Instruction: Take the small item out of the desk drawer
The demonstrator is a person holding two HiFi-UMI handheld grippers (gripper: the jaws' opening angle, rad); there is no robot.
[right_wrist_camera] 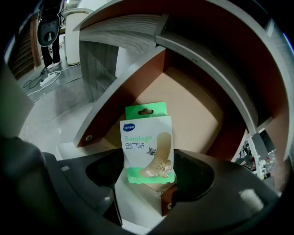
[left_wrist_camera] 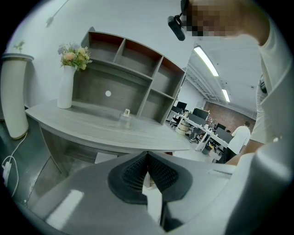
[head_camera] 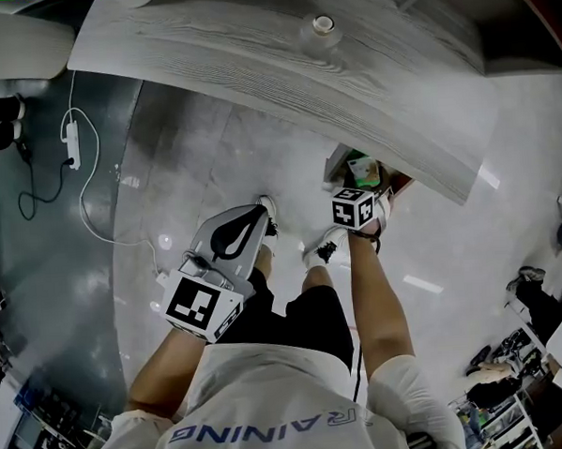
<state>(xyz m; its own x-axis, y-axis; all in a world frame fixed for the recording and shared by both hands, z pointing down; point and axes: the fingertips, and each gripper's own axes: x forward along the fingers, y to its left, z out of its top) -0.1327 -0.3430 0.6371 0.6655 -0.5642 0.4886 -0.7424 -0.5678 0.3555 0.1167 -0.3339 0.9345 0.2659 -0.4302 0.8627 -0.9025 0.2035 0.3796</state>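
Grey desk, open drawer beneath, bandage packet upright inside

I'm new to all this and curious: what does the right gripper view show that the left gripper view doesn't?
Only the right gripper view: a bandage packet standing in the open drawer, between the right gripper's parted jaws. Only the left gripper view: the vase of flowers, the shelf unit and a small bottle on the desk, past the left gripper's closed jaws. Both: that grey wood desk.

Drawer largely under desk top (head view)
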